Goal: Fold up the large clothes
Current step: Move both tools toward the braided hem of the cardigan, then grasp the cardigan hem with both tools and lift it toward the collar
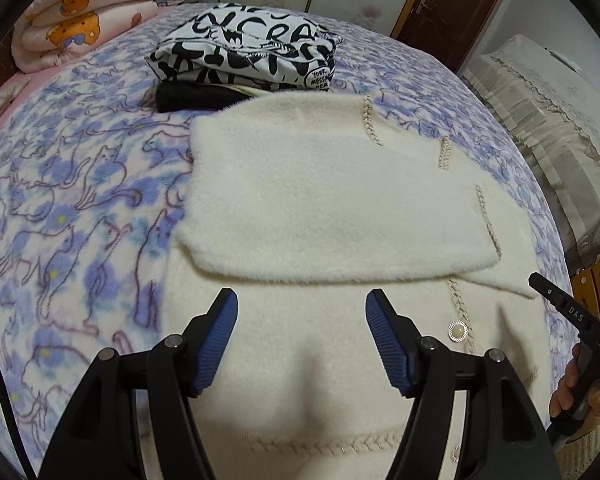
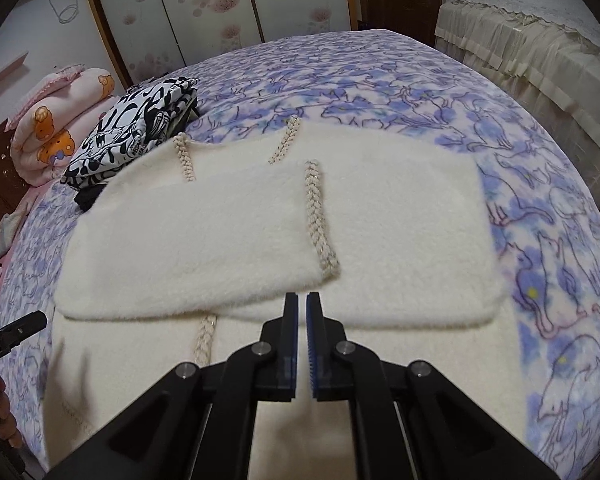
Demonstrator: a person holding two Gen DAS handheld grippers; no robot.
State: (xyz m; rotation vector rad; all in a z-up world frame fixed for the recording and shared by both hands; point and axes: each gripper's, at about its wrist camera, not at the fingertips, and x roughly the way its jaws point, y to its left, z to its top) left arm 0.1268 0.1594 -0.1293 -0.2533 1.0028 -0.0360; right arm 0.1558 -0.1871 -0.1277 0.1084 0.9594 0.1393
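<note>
A fluffy cream cardigan (image 1: 320,208) with braided trim and a pearl button (image 1: 457,330) lies on the bed, its sleeves folded across the body. It also shows in the right wrist view (image 2: 260,232). My left gripper (image 1: 301,312) is open, hovering just above the cardigan's near part, holding nothing. My right gripper (image 2: 302,300) is shut and empty, just above the folded sleeve's near edge; its body shows at the right edge of the left wrist view (image 1: 572,312).
The bed has a purple cat-print blanket (image 1: 68,208). A stack of folded clothes, black-and-white print on top (image 1: 248,52), sits behind the cardigan. A rolled pink quilt (image 1: 80,12) lies far left. A lace-covered cabinet (image 2: 540,40) stands to the right.
</note>
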